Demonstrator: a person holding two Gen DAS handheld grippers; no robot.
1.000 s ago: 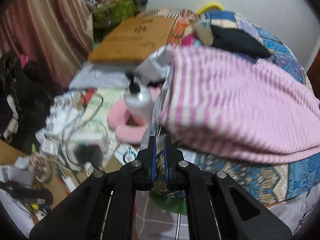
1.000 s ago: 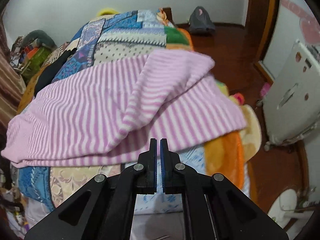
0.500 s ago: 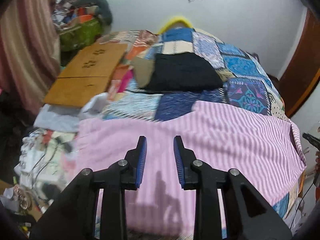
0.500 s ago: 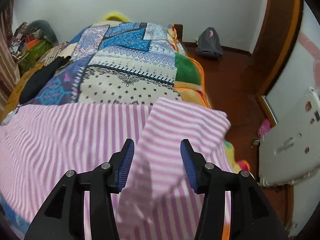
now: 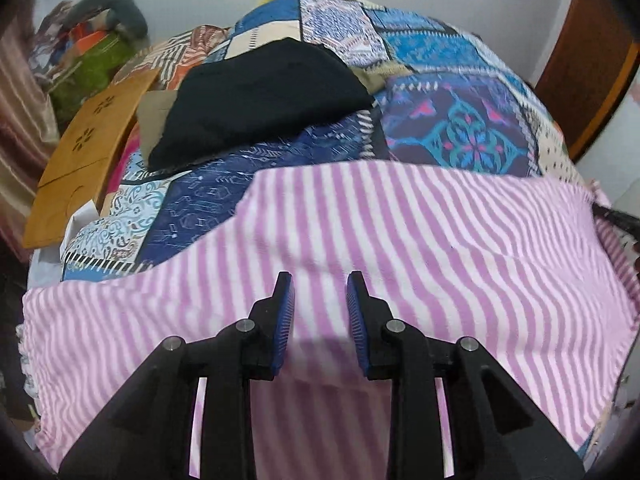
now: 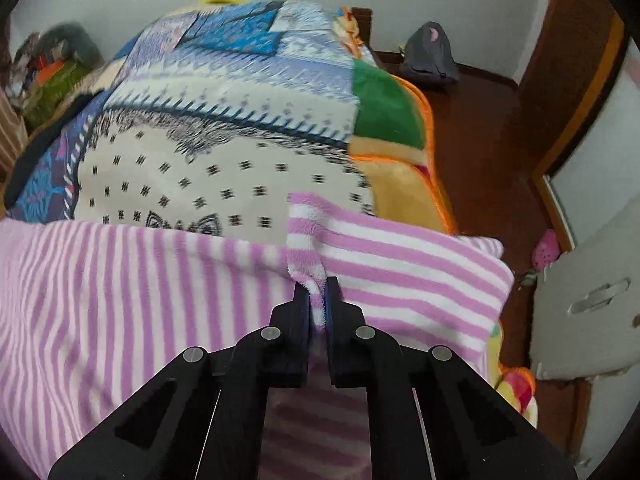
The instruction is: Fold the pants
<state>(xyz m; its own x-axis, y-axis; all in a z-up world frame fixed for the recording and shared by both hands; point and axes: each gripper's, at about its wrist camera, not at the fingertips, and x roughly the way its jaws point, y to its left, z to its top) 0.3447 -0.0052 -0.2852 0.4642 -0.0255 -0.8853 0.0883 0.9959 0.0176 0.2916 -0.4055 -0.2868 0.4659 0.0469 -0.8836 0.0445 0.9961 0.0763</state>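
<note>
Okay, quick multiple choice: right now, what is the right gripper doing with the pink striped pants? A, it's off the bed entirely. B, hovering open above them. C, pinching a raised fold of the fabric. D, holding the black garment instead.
C: the right gripper has its jaws closed on a raised ridge of the pink striped pants, while the left gripper is open above them.

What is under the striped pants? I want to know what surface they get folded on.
The pink striped pants lie on a patchwork quilt that shows beyond their far edge. Whatever lies directly beneath the fabric is covered.
</note>
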